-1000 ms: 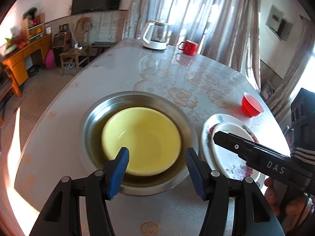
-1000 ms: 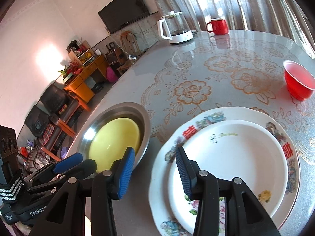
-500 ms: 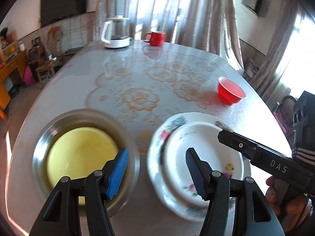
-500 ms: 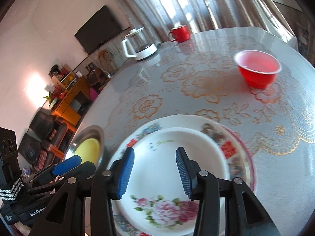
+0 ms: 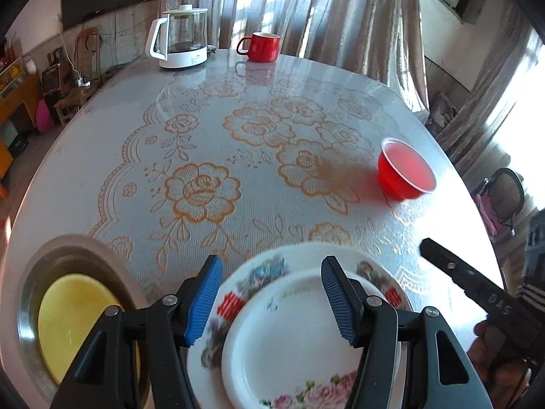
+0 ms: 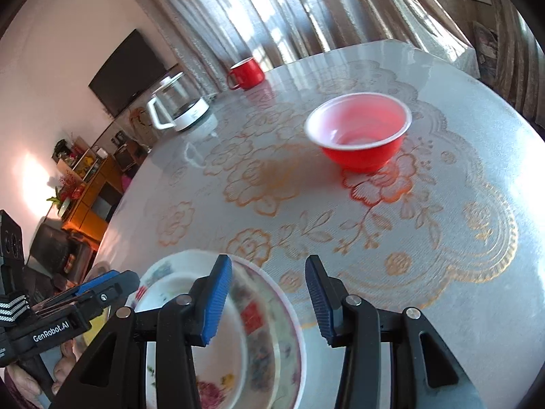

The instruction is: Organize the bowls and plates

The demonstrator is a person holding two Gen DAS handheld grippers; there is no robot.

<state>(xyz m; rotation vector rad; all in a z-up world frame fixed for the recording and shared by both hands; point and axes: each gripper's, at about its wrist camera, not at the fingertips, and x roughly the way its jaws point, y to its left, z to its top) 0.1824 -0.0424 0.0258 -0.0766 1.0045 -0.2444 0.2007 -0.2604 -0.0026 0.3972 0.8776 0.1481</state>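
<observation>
A glass kettle (image 5: 182,42) and red mug (image 5: 260,46) stand near each other on the floral tablecloth (image 5: 204,187).

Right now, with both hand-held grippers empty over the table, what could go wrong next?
The red bowl stands alone, light-looking: a one-sided pinch by the right hand-held gripper might tip or slide it. The small white plate lies loose on the floral plate; the left hand-held gripper, passing low, could shift it.

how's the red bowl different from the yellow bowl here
The red bowl stands alone on the bare tablecloth; the yellow bowl sits nested inside a steel basin. The red one has a pale rim; the yellow one is plain yellow. Both are upright, empty, and held by neither gripper.
</observation>
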